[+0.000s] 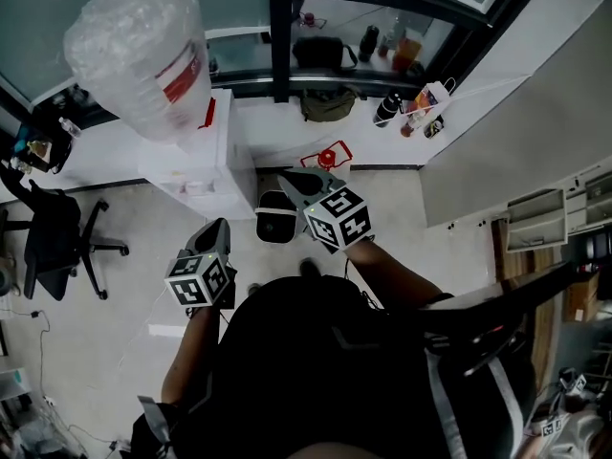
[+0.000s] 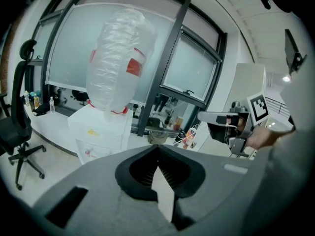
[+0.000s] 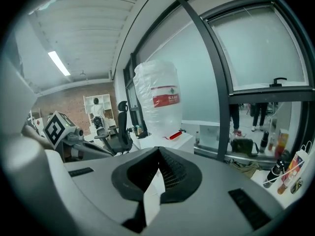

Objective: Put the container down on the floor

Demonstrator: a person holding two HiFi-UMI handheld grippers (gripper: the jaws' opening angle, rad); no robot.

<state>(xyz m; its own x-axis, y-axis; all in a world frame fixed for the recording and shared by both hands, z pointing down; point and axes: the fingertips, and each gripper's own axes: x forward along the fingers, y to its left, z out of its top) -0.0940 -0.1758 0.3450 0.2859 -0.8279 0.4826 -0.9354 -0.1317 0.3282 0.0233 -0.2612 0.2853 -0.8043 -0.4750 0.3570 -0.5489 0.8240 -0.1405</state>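
In the head view, the container (image 1: 275,216) stands on the floor just beside the white water dispenser (image 1: 222,151). The left gripper (image 1: 218,228) and the right gripper (image 1: 293,184) are held near it, and neither touches it.

In the left gripper view, the jaws are pressed together with nothing between them. They point toward the dispenser's plastic-wrapped water bottle (image 2: 120,63), and an office chair (image 2: 17,127) stands at the left.

In the right gripper view, the jaws are likewise closed and empty, and the bottle is ahead.
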